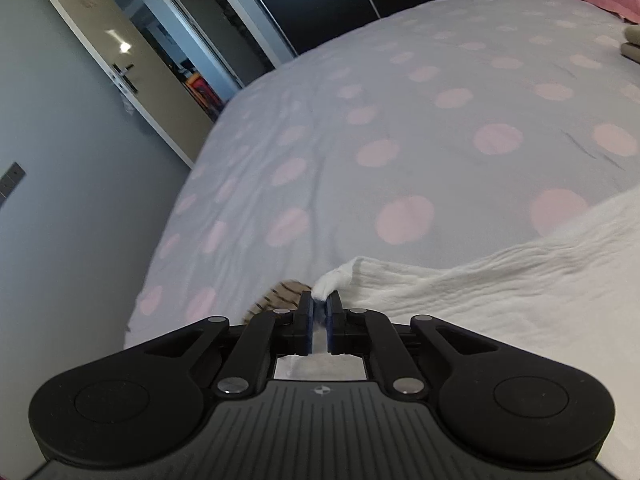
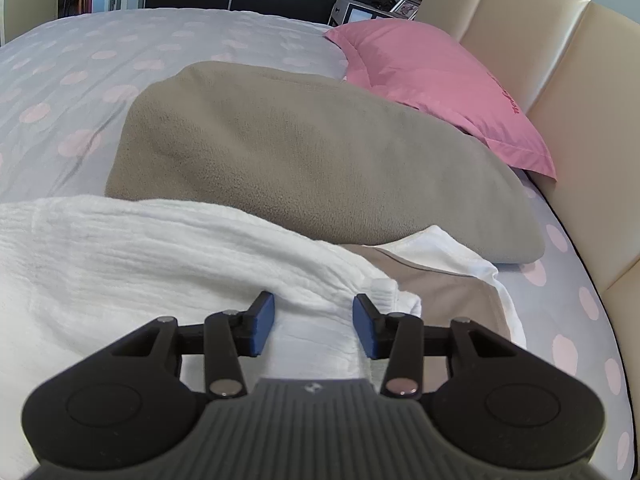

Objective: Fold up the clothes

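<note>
A white crinkled garment (image 1: 500, 288) lies on the bed, stretching to the right in the left wrist view. My left gripper (image 1: 319, 307) is shut on a corner of that white garment, a small tuft of cloth poking out past the pads. Just left of the fingers a brown striped fabric (image 1: 280, 300) peeks out. In the right wrist view the same white garment (image 2: 132, 264) lies beneath my right gripper (image 2: 314, 322), which stands open above a fold of the cloth, the blue pads (image 2: 262, 322) apart from it on either side.
A folded taupe fleece blanket (image 2: 304, 152) lies beyond the garment, a pink pillow (image 2: 432, 80) and beige headboard (image 2: 560, 60) behind it. A beige and white cloth (image 2: 452, 276) lies at right. The dotted bedspread (image 1: 400, 120) extends left toward an open door (image 1: 132, 68).
</note>
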